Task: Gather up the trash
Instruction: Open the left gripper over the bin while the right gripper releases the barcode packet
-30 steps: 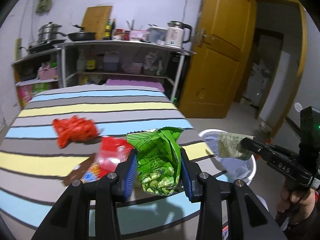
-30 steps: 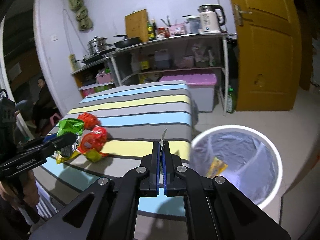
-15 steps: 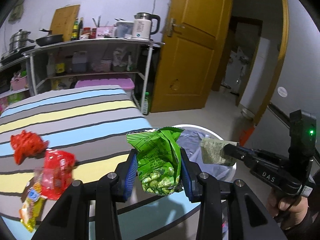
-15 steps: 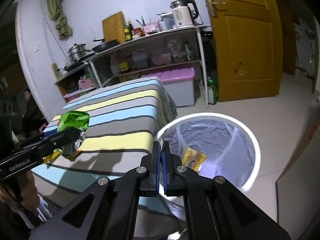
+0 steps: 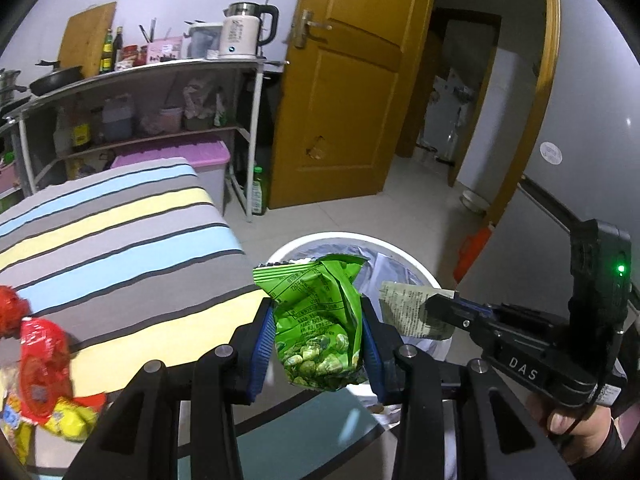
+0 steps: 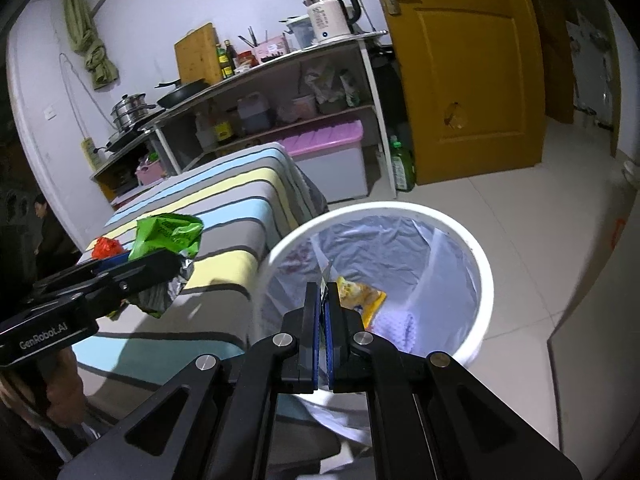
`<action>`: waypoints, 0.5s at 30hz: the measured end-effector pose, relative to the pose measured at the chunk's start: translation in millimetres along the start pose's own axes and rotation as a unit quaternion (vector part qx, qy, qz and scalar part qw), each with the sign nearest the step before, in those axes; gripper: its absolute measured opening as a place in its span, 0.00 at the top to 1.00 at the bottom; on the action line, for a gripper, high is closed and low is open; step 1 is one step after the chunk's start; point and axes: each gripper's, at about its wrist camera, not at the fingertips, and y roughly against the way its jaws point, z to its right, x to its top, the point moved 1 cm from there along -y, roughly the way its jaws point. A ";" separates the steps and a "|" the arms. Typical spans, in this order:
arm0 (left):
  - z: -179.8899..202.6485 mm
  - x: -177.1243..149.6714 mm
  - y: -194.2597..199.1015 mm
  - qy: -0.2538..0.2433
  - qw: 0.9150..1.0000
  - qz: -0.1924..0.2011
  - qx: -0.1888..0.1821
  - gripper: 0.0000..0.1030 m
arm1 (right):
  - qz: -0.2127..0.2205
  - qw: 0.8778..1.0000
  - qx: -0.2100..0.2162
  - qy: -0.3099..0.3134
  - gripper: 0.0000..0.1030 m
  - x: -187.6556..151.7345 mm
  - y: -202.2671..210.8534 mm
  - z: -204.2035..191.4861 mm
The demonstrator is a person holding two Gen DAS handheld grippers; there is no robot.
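Note:
My left gripper is shut on a green pea snack bag and holds it over the near rim of the white trash bin. The bag also shows in the right wrist view. My right gripper is shut on a thin printed wrapper, edge-on in its own view, above the bin's opening. A yellow wrapper lies inside the bin. Red wrappers and a yellow one lie on the striped table.
A metal shelf with a kettle, pans and bottles stands behind the table. A purple-lidded box and a green bottle sit on the floor by the yellow door. A person sits at far left.
Both grippers have swung right from the table toward the bin, each carrying its wrapper. The bin is now larger and closer under both.

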 end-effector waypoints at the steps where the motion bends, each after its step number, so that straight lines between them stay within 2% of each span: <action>1: 1.4 1.2 -4.2 -0.001 1.000 -0.003 -0.002 0.61 | -0.002 1.000 -0.001 -0.002 0.98 -0.4 -1.2 2.8; 7: 10.3 6.2 -35.3 -0.017 1.000 -0.022 -0.014 0.60 | -0.010 1.000 -0.011 -0.011 0.96 -1.8 -6.7 13.8; 11: 11.7 5.2 -52.6 -0.018 0.999 -0.038 -0.023 0.60 | -0.011 1.000 -0.020 -0.013 0.75 -2.2 -9.1 18.9; 15: 8.7 1.3 -57.2 -0.011 0.999 -0.045 -0.027 0.58 | -0.012 1.000 -0.021 -0.018 0.74 -3.4 -9.2 22.4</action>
